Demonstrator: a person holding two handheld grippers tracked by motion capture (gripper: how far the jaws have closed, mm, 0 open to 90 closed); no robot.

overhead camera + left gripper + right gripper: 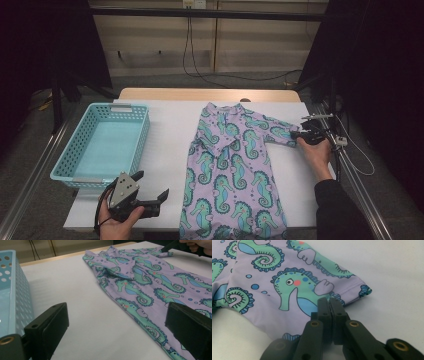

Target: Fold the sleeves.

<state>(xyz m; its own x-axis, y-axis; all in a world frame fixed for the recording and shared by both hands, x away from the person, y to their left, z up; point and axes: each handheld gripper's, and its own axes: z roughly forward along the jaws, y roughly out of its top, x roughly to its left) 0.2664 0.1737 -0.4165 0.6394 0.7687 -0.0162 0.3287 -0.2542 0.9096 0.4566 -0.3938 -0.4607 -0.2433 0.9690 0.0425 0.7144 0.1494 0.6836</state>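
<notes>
A lilac garment printed with green seahorses [235, 165] lies spread on the white table [170, 130], neck toward the far side. Its right sleeve [287, 282] stretches out sideways. My right gripper [295, 134] sits at that sleeve's cuff, and in the right gripper view its jaws [329, 302] are shut on the hem of the sleeve. My left gripper [152, 183] rests near the front edge, left of the garment [150, 285]. Its jaws [115, 327] stand open with only bare table between them.
A light blue perforated basket [100, 107] stands at the table's left side, close beside the left gripper [15, 290]. A strip of bare white table separates the basket from the garment. Dark frame posts and cables stand behind the table.
</notes>
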